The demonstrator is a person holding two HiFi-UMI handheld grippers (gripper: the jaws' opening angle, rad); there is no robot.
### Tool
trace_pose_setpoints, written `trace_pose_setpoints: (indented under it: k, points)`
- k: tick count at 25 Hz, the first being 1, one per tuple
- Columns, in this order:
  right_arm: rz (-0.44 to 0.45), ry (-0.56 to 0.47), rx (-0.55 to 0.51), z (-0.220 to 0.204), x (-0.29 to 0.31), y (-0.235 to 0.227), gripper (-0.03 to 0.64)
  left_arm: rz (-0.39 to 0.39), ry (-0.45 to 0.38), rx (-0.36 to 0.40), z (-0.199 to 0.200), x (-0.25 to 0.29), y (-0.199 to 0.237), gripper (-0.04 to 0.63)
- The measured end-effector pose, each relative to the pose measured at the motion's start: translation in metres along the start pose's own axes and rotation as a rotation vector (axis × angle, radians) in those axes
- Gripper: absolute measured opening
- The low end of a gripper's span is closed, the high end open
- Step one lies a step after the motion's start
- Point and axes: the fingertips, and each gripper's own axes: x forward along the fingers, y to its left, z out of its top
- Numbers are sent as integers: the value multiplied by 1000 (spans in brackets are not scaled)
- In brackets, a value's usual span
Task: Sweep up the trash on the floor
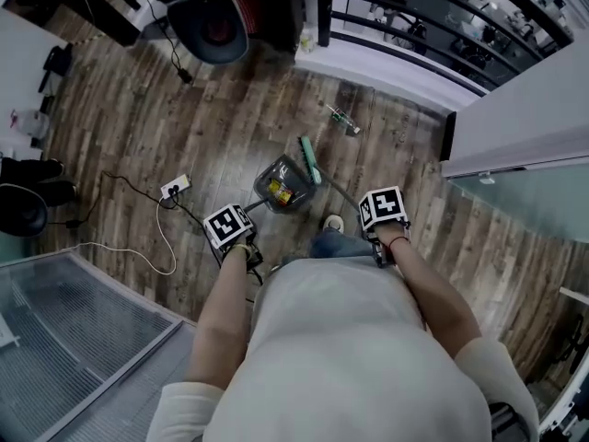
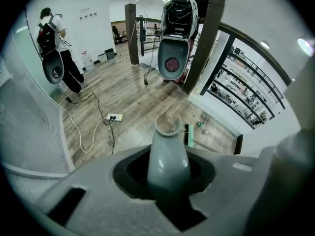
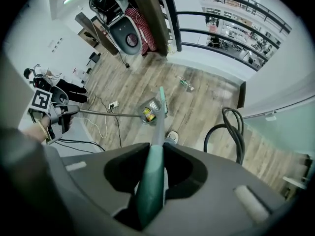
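Observation:
In the head view a grey long-handled dustpan (image 1: 283, 185) stands on the wood floor with yellow trash inside. My left gripper (image 1: 241, 249) is shut on the dustpan's grey handle (image 2: 167, 157). The green broom head (image 1: 311, 159) rests on the floor just right of the pan. Its green handle (image 3: 152, 178) runs back into my right gripper (image 1: 383, 236), which is shut on it. A small bottle-like piece of trash (image 1: 345, 120) lies farther out, beyond the broom; it also shows as the bottle (image 3: 185, 84) in the right gripper view.
A power strip (image 1: 175, 188) with black and white cables lies left of the dustpan. A glass railing (image 1: 433, 53) and white wall (image 1: 525, 127) bound the far right. A metal grate (image 1: 83, 339) is at near left. Backpack machines (image 1: 210, 21) stand far off. A black hose loop (image 3: 231, 132) hangs right.

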Motion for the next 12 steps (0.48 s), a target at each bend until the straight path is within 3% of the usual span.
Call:
trace_pose_setpoints:
  k: [6,12]
  points:
    - [-2,-17,40,17,-8,-43,98,-4,-10,-46,21,12,-35,92]
    - [17,-55,130,32,-17,-65,98,-11,-19,-12,51,19,-64,92]
